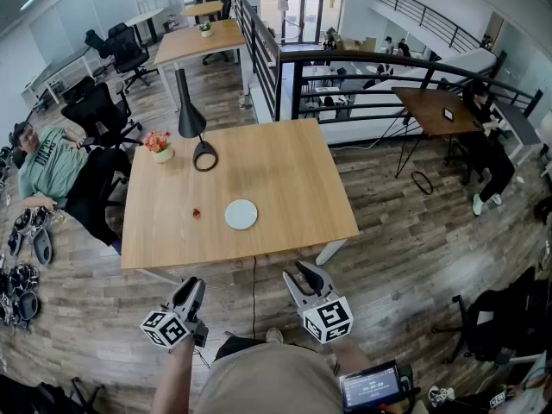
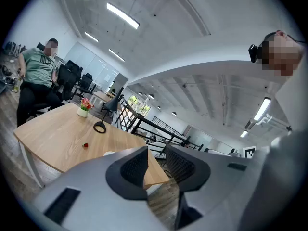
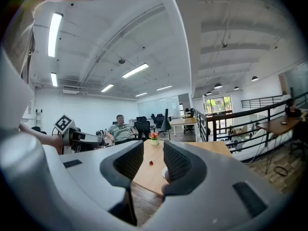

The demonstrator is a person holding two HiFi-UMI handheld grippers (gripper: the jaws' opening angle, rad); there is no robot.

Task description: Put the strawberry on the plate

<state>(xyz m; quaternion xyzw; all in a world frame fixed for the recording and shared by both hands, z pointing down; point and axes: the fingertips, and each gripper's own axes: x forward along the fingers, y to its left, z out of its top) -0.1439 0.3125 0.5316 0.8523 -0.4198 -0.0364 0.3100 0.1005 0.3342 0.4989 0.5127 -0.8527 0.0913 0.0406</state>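
Your left gripper (image 1: 191, 287) and right gripper (image 1: 304, 274) hang empty, jaws apart, short of the light wooden table (image 1: 285, 179). The small red strawberry (image 1: 197, 213) lies ahead, left of the round white plate (image 1: 241, 214), nearer your left gripper.

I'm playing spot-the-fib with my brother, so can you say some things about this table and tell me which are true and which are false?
1. The strawberry is already on the plate. False: it lies on the table, to the left of the plate and apart from it.
2. The left gripper and the right gripper both have open jaws with nothing between them. True.
3. A pot of flowers stands on the table. True.
4. The plate is piled with food. False: it looks bare.
5. The right gripper is touching the plate. False: both grippers are held short of the table's near edge.
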